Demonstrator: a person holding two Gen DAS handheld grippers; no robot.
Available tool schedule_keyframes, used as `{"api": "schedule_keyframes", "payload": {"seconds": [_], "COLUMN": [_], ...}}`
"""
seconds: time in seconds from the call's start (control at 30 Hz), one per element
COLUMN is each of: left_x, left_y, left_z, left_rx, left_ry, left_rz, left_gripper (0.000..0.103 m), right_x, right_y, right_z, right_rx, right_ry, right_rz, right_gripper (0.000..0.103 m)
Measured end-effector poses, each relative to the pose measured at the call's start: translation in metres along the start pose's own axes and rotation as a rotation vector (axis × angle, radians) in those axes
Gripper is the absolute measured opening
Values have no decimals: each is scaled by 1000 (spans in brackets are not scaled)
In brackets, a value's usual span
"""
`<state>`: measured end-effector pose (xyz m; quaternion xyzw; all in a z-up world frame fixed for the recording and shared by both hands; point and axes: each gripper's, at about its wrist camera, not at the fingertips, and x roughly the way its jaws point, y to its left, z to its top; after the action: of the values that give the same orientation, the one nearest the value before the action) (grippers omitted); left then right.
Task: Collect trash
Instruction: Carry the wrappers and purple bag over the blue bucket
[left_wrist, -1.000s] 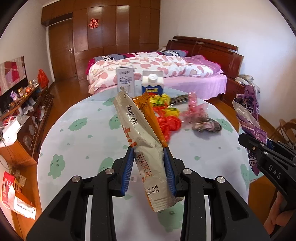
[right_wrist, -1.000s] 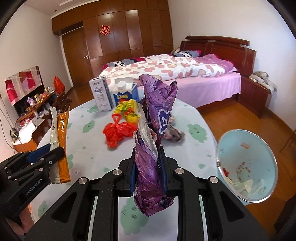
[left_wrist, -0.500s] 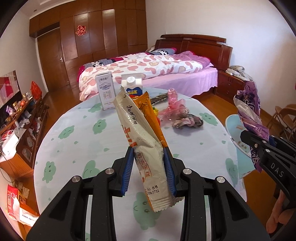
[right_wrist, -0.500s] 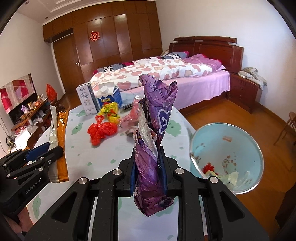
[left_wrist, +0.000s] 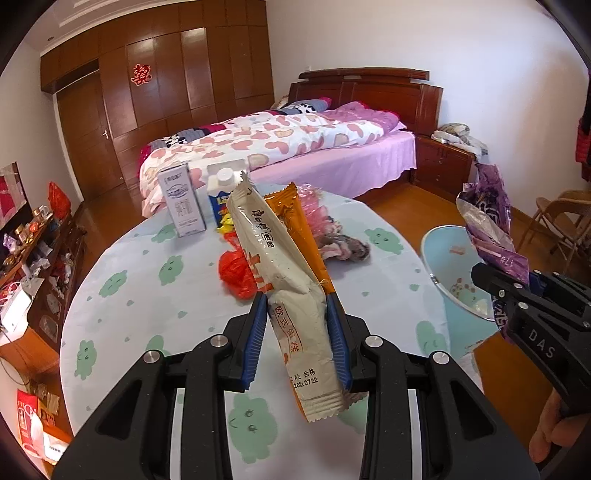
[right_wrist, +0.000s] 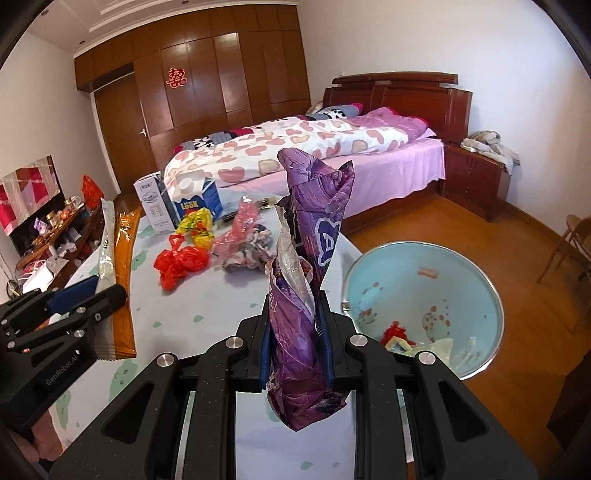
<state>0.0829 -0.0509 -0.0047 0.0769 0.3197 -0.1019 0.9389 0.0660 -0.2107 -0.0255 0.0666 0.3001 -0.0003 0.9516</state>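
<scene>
My left gripper (left_wrist: 297, 341) is shut on a beige snack wrapper (left_wrist: 275, 273) with an orange wrapper (left_wrist: 295, 218) behind it, held above the table. My right gripper (right_wrist: 295, 349) is shut on a crumpled purple wrapper (right_wrist: 310, 266), held near the table's right edge beside the light blue trash bin (right_wrist: 495, 306), which holds some scraps. The bin also shows in the left wrist view (left_wrist: 436, 254). A red plastic bag (right_wrist: 179, 264), a yellow wrapper (right_wrist: 199, 223), a pink wrapper (right_wrist: 242, 221) and a grey crumpled bundle (right_wrist: 251, 251) lie on the table.
The round table (left_wrist: 147, 295) has a pale cloth with green shapes. Two cartons (right_wrist: 195, 201) stand at its far side. A bed (right_wrist: 314, 147) lies beyond. A low cabinet (left_wrist: 33, 258) stands left, chairs (left_wrist: 554, 221) right.
Both grippers have swung right with their wrappers. The blue bin has come closer under the right gripper and into the left wrist view.
</scene>
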Motion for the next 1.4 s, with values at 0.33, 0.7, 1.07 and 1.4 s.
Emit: {"api": "schedule_keyframes", "payload": {"seconds": [0.33,0.7,1.07,1.4], "left_x": [1,8,19,37], "left_y": [-27,-58,-89,-125], "left_z": [9,18,25,37], "left_rx": [35,78,118,148], "left_ry": [-11,-13,-16,-20], "left_rz": [-41,-82,-114,-163], "left_gripper": [33,33,33,33], "right_x": [-9,-12,-5,18], "right_y": [-27,-54,-81,-118], "right_z": [1,4,4,-4], "right_rx": [36,94,131,180], "right_ry": [-17,-29,-24,31], "right_rz": [-38,-96,-166,-221], "right_gripper": [22,22,22,22]}}
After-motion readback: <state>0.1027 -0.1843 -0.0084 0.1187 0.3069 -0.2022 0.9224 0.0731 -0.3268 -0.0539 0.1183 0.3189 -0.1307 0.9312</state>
